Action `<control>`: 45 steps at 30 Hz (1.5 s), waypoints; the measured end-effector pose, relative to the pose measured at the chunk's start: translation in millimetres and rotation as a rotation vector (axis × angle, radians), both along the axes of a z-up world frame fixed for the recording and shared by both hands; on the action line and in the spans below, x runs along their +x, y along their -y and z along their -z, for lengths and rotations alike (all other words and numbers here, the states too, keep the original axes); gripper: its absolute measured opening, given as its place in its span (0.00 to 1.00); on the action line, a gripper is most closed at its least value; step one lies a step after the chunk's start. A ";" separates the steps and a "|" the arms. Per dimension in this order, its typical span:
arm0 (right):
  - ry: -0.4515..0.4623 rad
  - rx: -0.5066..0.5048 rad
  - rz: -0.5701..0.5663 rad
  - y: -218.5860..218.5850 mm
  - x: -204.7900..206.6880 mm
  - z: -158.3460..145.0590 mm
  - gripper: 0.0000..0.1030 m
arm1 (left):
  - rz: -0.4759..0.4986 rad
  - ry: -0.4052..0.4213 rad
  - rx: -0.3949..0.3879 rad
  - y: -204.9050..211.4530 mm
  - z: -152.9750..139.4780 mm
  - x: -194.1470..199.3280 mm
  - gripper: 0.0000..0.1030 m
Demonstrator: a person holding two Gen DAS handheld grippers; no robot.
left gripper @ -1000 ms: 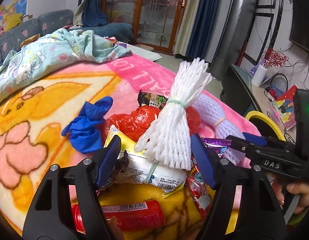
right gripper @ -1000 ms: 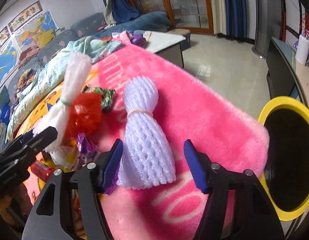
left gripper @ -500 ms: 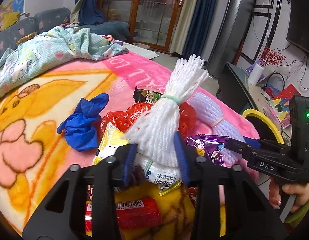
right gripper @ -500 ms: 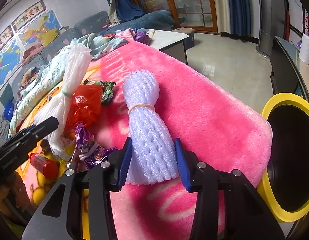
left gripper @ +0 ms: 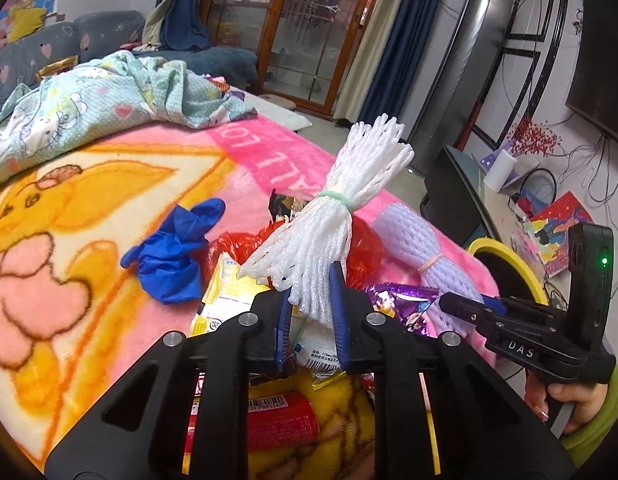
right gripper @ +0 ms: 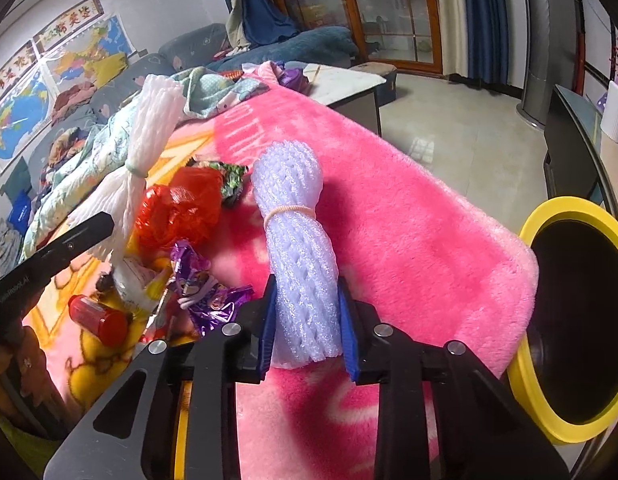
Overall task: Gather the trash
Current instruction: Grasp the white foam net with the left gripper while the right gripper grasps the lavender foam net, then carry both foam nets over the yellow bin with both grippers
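Note:
My left gripper [left gripper: 311,312] is shut on the lower end of a white foam-net bundle [left gripper: 333,216] and holds it tilted up above the trash pile. My right gripper [right gripper: 307,334] is shut on the near end of a lilac foam-net bundle [right gripper: 297,240] that lies on the pink blanket [right gripper: 409,232]. The white bundle also shows in the right wrist view [right gripper: 145,148]. The lilac bundle shows in the left wrist view [left gripper: 425,244]. A yellow-rimmed black bin [right gripper: 565,272] stands just right of the blanket's edge.
On the blanket lie a blue glove [left gripper: 173,252], a red plastic bag [right gripper: 181,208], a purple wrapper [right gripper: 205,292], a red bottle [right gripper: 97,320], yellow-white packets [left gripper: 229,292] and a dark snack wrapper [right gripper: 229,180]. A patterned quilt [left gripper: 101,108] is heaped at the far side.
Both grippers have closed from wide open: the left onto the white foam net, the right onto the lilac foam net. The white bundle has risen slightly.

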State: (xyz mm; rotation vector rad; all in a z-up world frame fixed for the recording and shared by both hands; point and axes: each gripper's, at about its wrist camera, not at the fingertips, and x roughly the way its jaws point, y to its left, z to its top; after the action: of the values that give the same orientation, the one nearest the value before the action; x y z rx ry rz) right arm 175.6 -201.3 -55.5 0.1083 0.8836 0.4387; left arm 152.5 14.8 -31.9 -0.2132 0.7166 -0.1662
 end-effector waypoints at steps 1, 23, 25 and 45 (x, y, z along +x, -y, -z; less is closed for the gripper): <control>0.006 0.003 0.001 1.2 -1.0 -2.8 0.25 | -0.001 0.005 -0.003 -0.7 -2.0 -0.5 0.12; 0.114 0.063 0.022 21.0 -22.5 -59.1 0.25 | 0.083 0.073 0.010 29.6 -30.1 -22.3 0.12; 0.122 0.068 0.031 24.4 -23.2 -62.5 0.25 | 0.093 0.078 0.015 33.8 -31.4 -24.2 0.12; 0.136 0.110 0.187 88.8 -15.7 -72.2 0.26 | 0.197 0.091 0.054 79.4 -32.2 -26.9 0.12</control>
State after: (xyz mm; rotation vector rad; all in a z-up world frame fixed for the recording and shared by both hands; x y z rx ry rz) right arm 159.9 -290.2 16.8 0.2568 0.7080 0.3152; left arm 125.6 -64.6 0.3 -0.0824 0.6501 -0.3417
